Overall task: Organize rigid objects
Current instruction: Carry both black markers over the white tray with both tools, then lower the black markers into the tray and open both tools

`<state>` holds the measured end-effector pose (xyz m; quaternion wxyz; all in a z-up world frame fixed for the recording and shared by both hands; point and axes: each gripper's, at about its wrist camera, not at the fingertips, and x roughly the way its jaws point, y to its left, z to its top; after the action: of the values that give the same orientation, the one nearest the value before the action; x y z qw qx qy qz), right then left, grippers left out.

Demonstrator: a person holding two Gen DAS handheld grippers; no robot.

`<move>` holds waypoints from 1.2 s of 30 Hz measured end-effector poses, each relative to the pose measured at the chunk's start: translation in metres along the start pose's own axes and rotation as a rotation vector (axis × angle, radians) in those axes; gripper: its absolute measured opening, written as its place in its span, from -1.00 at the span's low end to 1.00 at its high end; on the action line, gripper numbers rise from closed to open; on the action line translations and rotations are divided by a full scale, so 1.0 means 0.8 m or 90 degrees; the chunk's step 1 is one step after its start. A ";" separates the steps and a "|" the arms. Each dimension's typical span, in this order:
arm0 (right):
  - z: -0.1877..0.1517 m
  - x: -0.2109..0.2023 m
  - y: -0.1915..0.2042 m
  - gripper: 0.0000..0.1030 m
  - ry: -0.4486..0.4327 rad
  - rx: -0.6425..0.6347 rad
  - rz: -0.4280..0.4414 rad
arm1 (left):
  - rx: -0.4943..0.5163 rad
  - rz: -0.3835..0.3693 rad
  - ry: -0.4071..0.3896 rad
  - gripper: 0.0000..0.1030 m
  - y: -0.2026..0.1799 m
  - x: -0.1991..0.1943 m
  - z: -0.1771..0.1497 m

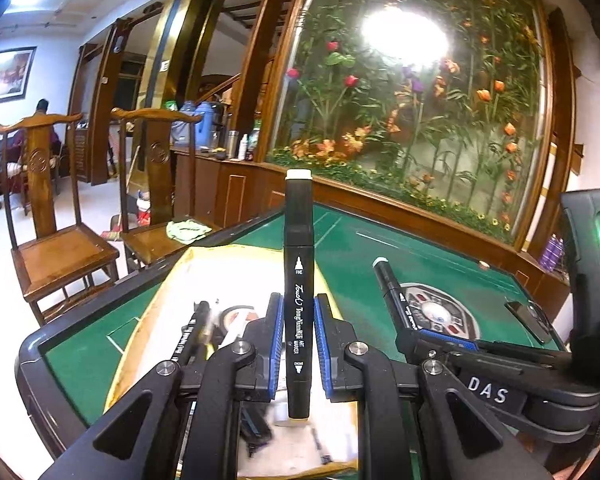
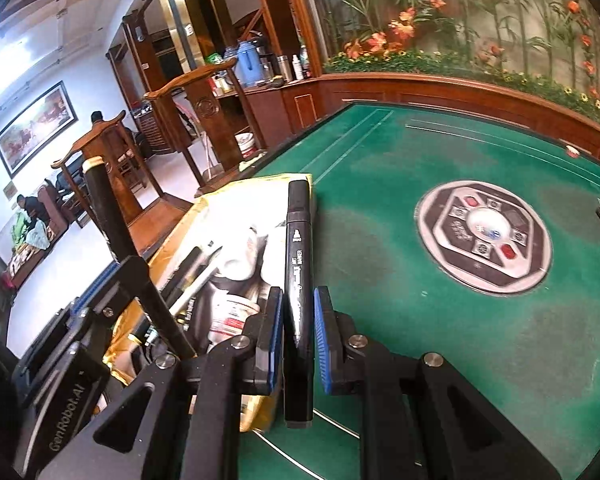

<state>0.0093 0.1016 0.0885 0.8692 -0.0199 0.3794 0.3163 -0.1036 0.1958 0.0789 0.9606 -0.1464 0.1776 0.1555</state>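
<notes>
A black art marker (image 1: 299, 296) is clamped between the blue pads of the left tongs (image 1: 299, 344), its pale cap end pointing up and away from the camera and its printed barrel lying along the fingers. It is held over the yellow-rimmed box (image 1: 156, 292), which sits on the green table (image 1: 380, 240) at the corner nearest the wooden chairs (image 1: 52, 200). A grip at mid-barrel appears to have been chosen so that the marker stays in line with the tongs and can be lowered lengthwise into the box.

A second black marker (image 2: 298, 280) is clamped in the right tongs (image 2: 299, 332), likewise along the fingers, and is held just at the box's table-side edge, partly over the green felt. In the left wrist view the right tongs and their marker (image 1: 392, 292) are seen beside the box, between it and the round control panel (image 2: 484, 236) set into the middle of the table.

Inside the box, pens, a white tube-like item and small jars are seen lying loosely; their exact kinds cannot be told because of blur. A dark phone-like slab (image 1: 528, 318) lies on the table beyond the panel from the box.

Both markers are judged to be on their way into the box, one per hand, so that the loose rigid items are gathered in one container. Crowding at the box's near end could make the two tongs collide if both are lowered together.
</notes>
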 end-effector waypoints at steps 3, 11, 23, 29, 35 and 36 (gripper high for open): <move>0.003 0.008 0.015 -0.72 0.001 -0.012 0.008 | -0.008 0.012 0.009 -0.71 0.013 0.005 -0.002; 0.018 0.034 0.037 -0.72 0.010 -0.013 0.033 | 0.001 0.043 0.031 -0.70 0.029 0.014 -0.003; 0.027 0.070 0.054 -0.72 0.047 -0.018 0.051 | -0.009 0.055 0.059 -0.71 0.043 0.034 -0.003; 0.029 0.078 0.053 -0.72 0.058 -0.018 0.048 | -0.003 0.053 0.065 -0.71 0.039 0.038 -0.003; 0.029 0.083 0.051 -0.72 0.067 -0.009 0.049 | -0.002 0.049 0.075 -0.71 0.038 0.046 -0.004; 0.029 0.083 0.050 -0.72 0.066 -0.009 0.049 | -0.001 0.050 0.076 -0.71 0.037 0.047 -0.004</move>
<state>0.0354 0.1756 0.0688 0.8354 -0.0276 0.4225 0.3505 -0.0817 0.2310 0.0546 0.9413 -0.1493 0.2402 0.1842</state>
